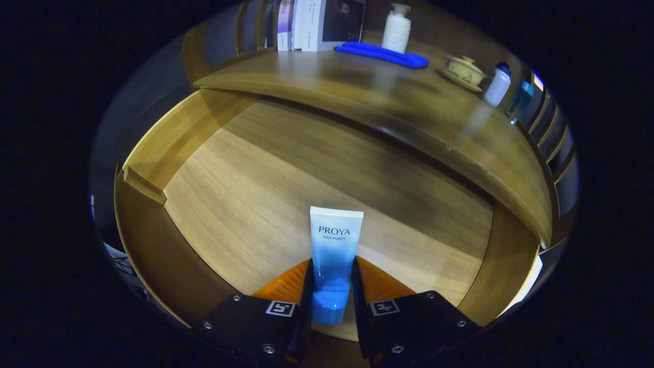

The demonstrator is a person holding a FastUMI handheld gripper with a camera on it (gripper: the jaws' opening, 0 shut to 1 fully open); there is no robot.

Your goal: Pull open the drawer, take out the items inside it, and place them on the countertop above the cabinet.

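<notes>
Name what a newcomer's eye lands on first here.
First, the blue-and-white tube clamped between the fingers of the gripper, held over the open drawer and its pale wooden floor. Next, beyond it on the countertop, a bright blue cloth beside a white pump bottle.

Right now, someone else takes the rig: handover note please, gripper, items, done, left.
Gripper: shut on the blue tube, both fingers pressing its lower half, above the drawer floor.
Drawer: pulled open; no other item seen on its floor.
Countertop: holds a blue cloth, pump bottle, lidded cup and small bottle near the back.
Done: drawer opened, tube gripped.
Left: lift the tube onto the countertop, probably the bare front part.
</notes>
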